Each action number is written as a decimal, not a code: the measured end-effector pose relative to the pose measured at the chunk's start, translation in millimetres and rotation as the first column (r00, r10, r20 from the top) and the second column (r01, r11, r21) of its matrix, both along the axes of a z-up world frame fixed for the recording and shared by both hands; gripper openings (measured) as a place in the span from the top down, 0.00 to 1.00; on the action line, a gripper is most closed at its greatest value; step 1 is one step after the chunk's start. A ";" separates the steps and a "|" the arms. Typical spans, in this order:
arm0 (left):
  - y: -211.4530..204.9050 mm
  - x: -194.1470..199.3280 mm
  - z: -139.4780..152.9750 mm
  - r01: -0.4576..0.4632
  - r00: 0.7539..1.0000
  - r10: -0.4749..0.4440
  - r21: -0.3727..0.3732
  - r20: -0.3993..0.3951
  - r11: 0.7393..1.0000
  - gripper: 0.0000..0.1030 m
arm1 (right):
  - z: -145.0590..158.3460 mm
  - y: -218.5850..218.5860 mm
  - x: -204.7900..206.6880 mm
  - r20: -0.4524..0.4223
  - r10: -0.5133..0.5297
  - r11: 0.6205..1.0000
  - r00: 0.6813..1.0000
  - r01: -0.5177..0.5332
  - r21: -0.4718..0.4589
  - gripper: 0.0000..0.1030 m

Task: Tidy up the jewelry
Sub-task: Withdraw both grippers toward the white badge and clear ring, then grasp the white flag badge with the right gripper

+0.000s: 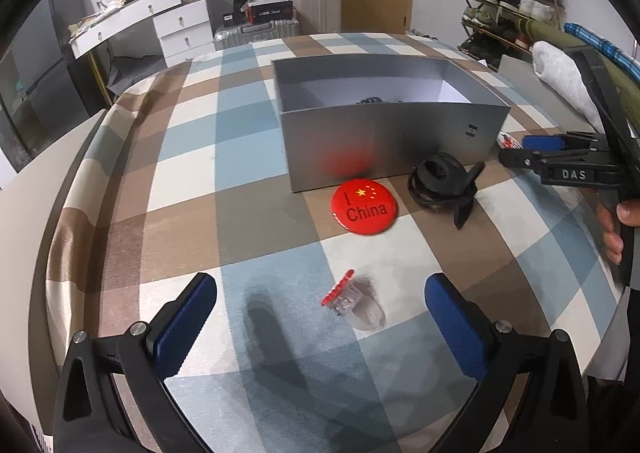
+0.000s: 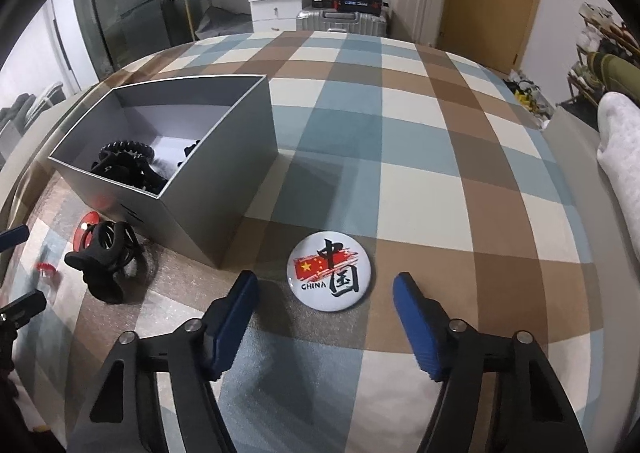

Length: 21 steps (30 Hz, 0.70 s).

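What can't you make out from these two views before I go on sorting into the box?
- Grey box contents: in the left wrist view its near wall hides all but a dark tip; the right wrist view shows black hair clips, part hidden by the wall.
- Small red-topped clear piece: too small and blurred to identify.
- Red badge: in the right wrist view, mostly hidden behind the black claw clip.

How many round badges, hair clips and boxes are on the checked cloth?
Round badges: 2, a red "I China" badge and a white "China" badge
Black hair clips outside the box: 1
Small clear clips with a red top: 1
Open grey cardboard boxes: 1
Total: 5
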<state>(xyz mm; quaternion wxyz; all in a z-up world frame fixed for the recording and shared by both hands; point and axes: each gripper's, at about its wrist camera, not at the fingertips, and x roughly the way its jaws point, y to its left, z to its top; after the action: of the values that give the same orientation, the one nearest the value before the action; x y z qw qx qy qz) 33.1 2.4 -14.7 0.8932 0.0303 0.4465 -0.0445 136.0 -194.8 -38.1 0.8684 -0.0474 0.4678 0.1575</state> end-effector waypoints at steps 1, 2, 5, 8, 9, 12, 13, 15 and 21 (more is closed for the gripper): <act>-1.2 -0.1 -0.2 0.007 1.000 -0.007 0.000 -0.001 1.000 0.02 | 0.6 0.8 -0.7 0.005 0.006 1.000 1.000 -0.006 0.004 0.46; -2.7 -0.9 -0.6 0.013 1.000 -0.013 0.004 -0.001 1.000 0.02 | 1.0 1.7 -0.9 0.009 0.009 1.000 1.000 -0.009 0.004 0.55; -5.1 -1.6 -0.7 0.026 1.000 -0.026 0.015 -0.003 1.000 0.02 | 2.3 4.7 -3.7 0.021 0.030 1.000 0.999 -0.030 0.007 0.61; -5.0 -2.0 -0.9 0.035 0.999 -0.035 0.025 -0.007 0.999 0.02 | 9.2 6.4 -11.1 0.054 0.042 0.999 0.998 -0.042 0.013 0.61; -4.5 -2.2 -1.3 0.039 0.999 -0.038 0.029 -0.012 0.999 0.02 | 12.6 6.7 -13.0 0.059 0.048 0.999 0.997 -0.050 0.023 0.61; -2.9 -2.8 -2.6 0.053 0.998 -0.052 0.023 -0.023 0.998 0.02 | 26.1 6.7 -20.0 0.090 0.064 0.995 0.994 -0.070 0.067 0.61; -2.6 -3.2 -3.4 0.061 0.998 -0.061 0.014 -0.030 0.998 0.02 | 30.8 6.8 -22.1 0.100 0.068 0.994 0.993 -0.076 0.080 0.61; -2.5 -4.2 -4.5 0.071 0.997 -0.071 0.008 -0.034 0.997 0.02 | 35.1 7.8 -23.9 0.109 0.076 0.992 0.991 -0.086 0.092 0.60; -7.4 -5.5 -8.3 0.106 0.993 -0.105 0.014 -0.055 0.994 0.30 | 41.0 8.8 -26.8 0.123 0.086 0.990 0.989 -0.099 0.102 0.60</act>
<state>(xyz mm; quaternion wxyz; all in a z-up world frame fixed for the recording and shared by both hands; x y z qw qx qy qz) 27.6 -5.0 -23.0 0.8768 0.0602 0.4689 -0.0885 109.2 -186.0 2.9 0.8876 -0.0314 0.4037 0.2196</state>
